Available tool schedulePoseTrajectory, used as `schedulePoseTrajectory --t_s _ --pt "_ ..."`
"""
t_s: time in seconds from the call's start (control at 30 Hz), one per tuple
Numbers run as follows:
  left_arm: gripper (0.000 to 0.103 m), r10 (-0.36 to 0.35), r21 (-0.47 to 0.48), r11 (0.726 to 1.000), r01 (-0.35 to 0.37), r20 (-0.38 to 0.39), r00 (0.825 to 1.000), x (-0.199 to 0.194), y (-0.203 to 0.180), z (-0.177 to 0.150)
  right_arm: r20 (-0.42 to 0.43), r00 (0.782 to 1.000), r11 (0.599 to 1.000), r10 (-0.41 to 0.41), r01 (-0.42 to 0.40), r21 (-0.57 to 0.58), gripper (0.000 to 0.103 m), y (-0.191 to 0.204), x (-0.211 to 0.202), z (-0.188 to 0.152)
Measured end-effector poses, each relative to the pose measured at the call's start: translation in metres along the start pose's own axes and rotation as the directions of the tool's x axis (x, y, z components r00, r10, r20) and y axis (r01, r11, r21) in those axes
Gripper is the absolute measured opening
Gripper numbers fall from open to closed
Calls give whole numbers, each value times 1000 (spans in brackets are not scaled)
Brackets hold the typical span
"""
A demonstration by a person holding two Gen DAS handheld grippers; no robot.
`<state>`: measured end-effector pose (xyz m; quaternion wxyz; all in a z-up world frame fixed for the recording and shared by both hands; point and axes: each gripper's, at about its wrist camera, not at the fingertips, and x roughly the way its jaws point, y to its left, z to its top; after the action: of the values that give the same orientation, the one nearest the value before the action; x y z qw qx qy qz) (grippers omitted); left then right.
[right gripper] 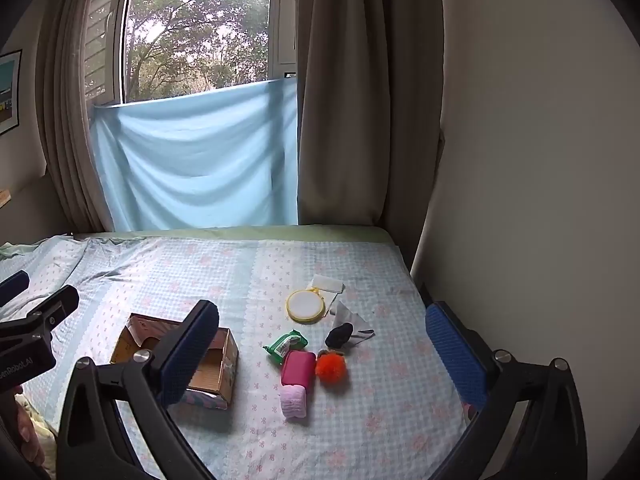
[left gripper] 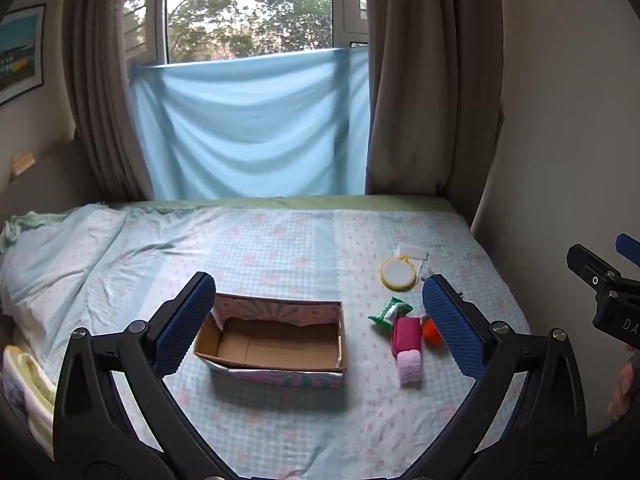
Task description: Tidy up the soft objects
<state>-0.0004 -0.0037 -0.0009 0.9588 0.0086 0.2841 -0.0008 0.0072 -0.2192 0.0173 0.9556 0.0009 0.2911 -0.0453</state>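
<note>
An open, empty cardboard box (left gripper: 276,344) (right gripper: 212,368) lies on the bed. Right of it lie a light pink roll (left gripper: 409,366) (right gripper: 293,401), a magenta pouch (left gripper: 407,333) (right gripper: 298,367), an orange pom-pom (left gripper: 431,330) (right gripper: 331,366), a green packet (left gripper: 390,311) (right gripper: 285,343), a yellow-rimmed round item (left gripper: 396,274) (right gripper: 307,305), and a dark item on white cloth (right gripper: 340,334). My left gripper (left gripper: 320,320) is open and empty, held above the box. My right gripper (right gripper: 324,348) is open and empty, held above the pile.
The bed (left gripper: 280,240) has a light checked sheet, rumpled at the left. A wall (right gripper: 540,200) runs along its right edge. Curtains and a blue cloth (left gripper: 248,128) hang over the window behind. Folded fabric (left gripper: 32,392) lies at the left front.
</note>
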Motion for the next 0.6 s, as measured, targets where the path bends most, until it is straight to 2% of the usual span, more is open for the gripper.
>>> schedulePoseTrajectory --t_s 0.6 --pt "103 -2 3 1000 2 3 1000 -3 0 1 14 1000 1000 -1 1 6 103 3 -3 -3"
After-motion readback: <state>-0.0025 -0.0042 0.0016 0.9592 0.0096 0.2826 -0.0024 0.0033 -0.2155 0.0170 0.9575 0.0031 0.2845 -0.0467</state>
